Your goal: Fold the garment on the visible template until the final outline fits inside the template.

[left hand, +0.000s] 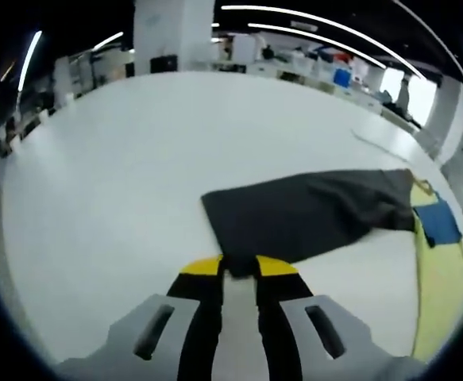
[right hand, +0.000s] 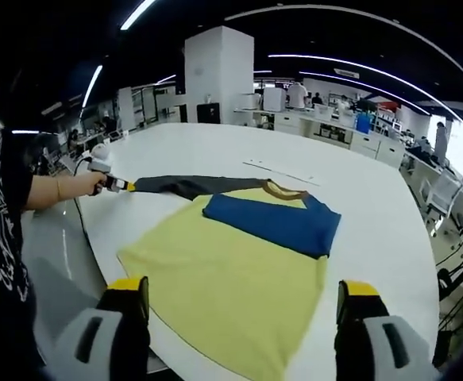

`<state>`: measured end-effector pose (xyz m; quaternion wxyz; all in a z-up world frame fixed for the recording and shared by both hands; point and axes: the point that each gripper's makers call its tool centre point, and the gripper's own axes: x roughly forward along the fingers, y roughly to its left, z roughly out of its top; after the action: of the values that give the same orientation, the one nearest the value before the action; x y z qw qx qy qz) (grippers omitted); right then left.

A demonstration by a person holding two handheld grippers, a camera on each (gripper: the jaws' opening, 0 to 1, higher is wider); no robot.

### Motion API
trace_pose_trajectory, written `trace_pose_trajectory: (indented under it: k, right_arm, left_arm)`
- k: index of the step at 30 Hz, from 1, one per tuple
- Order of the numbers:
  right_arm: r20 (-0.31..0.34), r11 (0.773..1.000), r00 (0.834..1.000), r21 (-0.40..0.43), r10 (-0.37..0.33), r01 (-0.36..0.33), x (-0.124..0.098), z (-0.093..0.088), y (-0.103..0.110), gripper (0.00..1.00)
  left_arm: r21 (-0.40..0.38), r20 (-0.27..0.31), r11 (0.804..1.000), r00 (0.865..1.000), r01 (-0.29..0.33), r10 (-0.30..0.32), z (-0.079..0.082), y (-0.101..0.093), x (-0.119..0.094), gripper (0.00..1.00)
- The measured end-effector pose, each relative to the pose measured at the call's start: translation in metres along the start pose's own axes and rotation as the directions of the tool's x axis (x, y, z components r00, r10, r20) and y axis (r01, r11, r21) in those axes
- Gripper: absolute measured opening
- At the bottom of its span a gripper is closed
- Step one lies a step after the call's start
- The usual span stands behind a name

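The left gripper (left hand: 238, 268) was clamped on the dark grey sleeve (left hand: 310, 213) of the yellow long-sleeved cloth shirt (right hand: 231, 278), stretched sideways along the white table (right hand: 175, 143); the right gripper (right hand: 243, 300), jaws apart, hovered at the hem.

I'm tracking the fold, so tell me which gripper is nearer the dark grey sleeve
Left. The left gripper is shut on the dark grey sleeve at its end; the right gripper is open, back at the yellow hem.
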<state>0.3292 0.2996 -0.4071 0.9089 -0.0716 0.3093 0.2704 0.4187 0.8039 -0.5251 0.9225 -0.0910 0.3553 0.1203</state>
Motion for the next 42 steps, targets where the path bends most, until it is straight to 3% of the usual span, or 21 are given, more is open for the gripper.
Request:
trace_pose_trajectory:
  k: [9,20,31,42]
  right_arm:
    - [-0.006,1.000,1.000,0.006,0.002,-0.002,-0.001,-0.001,0.002,0.99]
    - [-0.012,0.999,1.000,0.052,0.017,-0.016,0.000,-0.004,0.002,0.99]
    - [-0.035,0.999,0.999,0.048,0.013,-0.012,0.001,-0.007,0.001,0.99]
    - [-0.034,0.999,0.999,0.048,0.011,-0.009,0.000,-0.008,0.001,0.99]
  left_arm:
    - [0.069,-0.005,0.998,1.000,-0.010,0.010,0.007,0.006,0.007,0.01]
    - [0.116,0.002,0.993,1.000,0.008,-0.008,0.018,0.020,0.013,0.00]
    - [0.141,0.010,0.990,1.000,0.020,-0.021,0.022,0.020,0.019,0.00]
    - [0.182,0.049,0.983,0.998,0.018,-0.027,0.035,0.012,0.010,0.00]
